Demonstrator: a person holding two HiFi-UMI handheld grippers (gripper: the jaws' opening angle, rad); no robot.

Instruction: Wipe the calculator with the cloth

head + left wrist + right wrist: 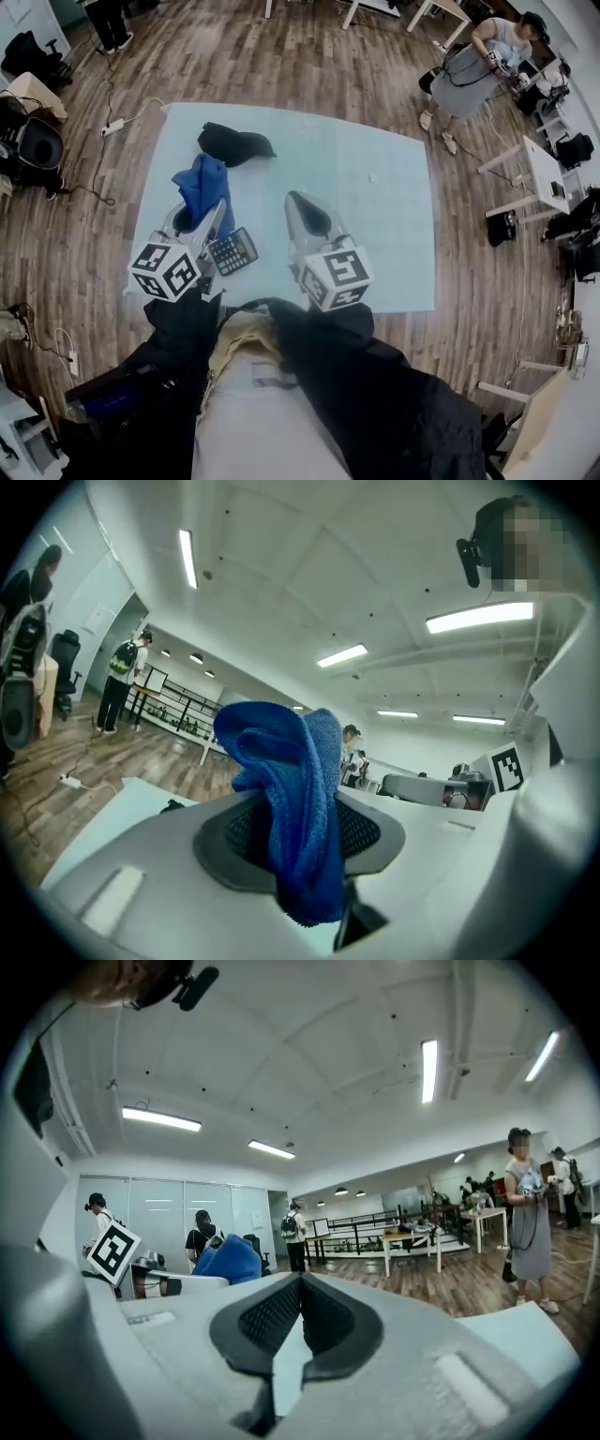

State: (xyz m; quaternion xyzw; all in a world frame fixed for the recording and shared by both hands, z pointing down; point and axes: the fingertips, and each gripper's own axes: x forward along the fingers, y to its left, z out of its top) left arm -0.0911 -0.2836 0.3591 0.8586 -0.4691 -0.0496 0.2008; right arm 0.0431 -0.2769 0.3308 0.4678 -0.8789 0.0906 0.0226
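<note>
Your left gripper [204,217] clamps the blue woven cloth [202,183]. The dark flat calculator [232,251] lies just beside it, apparently untouched. Your right gripper [300,1283] is closed and empty.

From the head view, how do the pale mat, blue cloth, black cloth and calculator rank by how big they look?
1. Pale mat.
2. Blue cloth and black cloth: they look alike, and the blue one is held in the left tool, nearer the camera.
3. Calculator.
</note>
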